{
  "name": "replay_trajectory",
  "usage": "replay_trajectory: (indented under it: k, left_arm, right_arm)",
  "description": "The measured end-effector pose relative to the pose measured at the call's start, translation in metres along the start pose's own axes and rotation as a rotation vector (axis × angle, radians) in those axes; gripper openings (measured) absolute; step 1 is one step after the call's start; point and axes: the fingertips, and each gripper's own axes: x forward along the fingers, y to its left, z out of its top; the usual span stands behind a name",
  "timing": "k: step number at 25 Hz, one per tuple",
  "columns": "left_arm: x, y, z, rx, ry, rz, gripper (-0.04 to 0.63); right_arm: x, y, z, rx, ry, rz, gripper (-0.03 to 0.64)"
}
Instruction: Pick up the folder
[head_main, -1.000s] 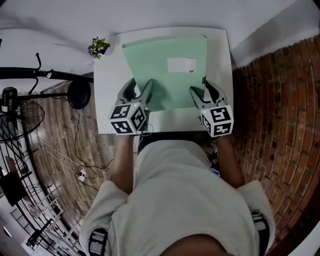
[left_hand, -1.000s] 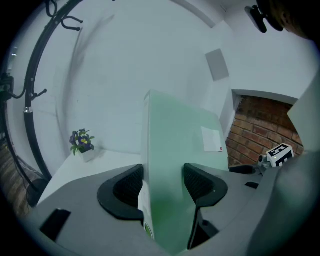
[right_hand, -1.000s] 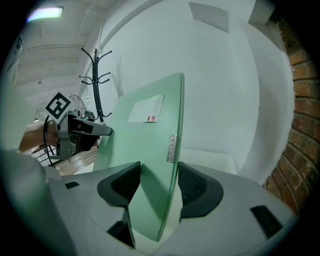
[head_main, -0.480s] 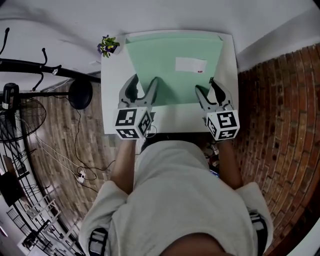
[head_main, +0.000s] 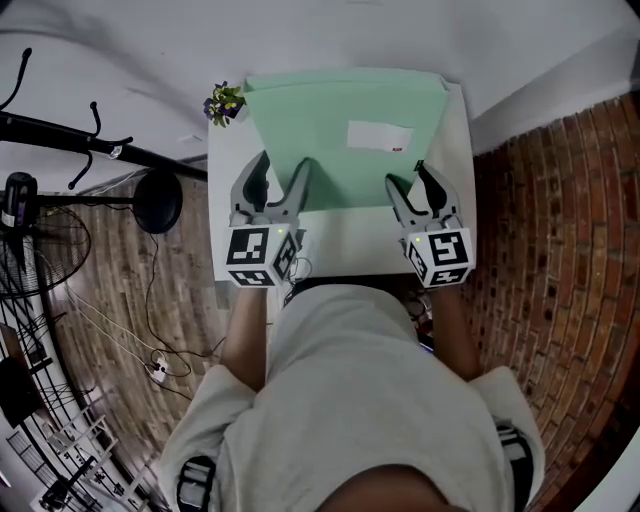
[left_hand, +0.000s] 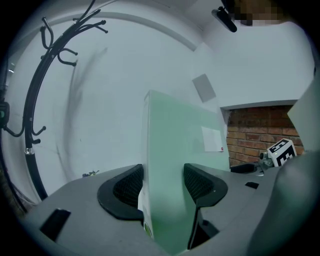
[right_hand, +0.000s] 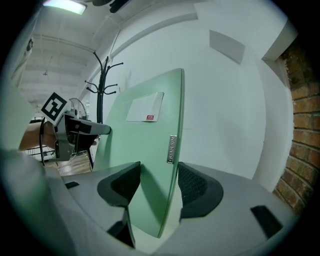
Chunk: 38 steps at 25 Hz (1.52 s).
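A pale green folder (head_main: 340, 130) with a white label (head_main: 378, 136) is held over the white table (head_main: 340, 245), its near edge caught at both corners. My left gripper (head_main: 283, 175) is shut on the near left part, and my right gripper (head_main: 410, 185) on the near right part. In the left gripper view the folder (left_hand: 175, 145) stands on edge between the pads of the left gripper (left_hand: 162, 185), with bare wall behind it. The right gripper view has the folder (right_hand: 145, 145) pinched by the right gripper (right_hand: 159, 182), beside a small metal tag (right_hand: 171, 149).
A small potted plant (head_main: 224, 101) sits at the table's far left corner. A black coat stand (head_main: 90, 140) and a fan (head_main: 30, 235) stand left of the table over wooden floor with cables (head_main: 150, 330). Brick surface (head_main: 540, 200) lies to the right.
The folder has come up off the table toward the camera, held in both grippers. Its far edge now reaches past the table's back edge.
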Motion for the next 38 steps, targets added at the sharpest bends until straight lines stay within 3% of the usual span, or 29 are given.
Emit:
replay_trajectory:
  k: [15, 38]
  left_arm:
    - [-0.008, 0.009, 0.048, 0.070, -0.128, -0.007, 0.275]
    - [-0.013, 0.006, 0.058, 0.080, -0.139, -0.018, 0.273]
  right_arm:
    - [0.001, 0.004, 0.048, -0.048, -0.115, -0.030, 0.235]
    - [-0.006, 0.005, 0.057, -0.048, -0.148, -0.039, 0.235]
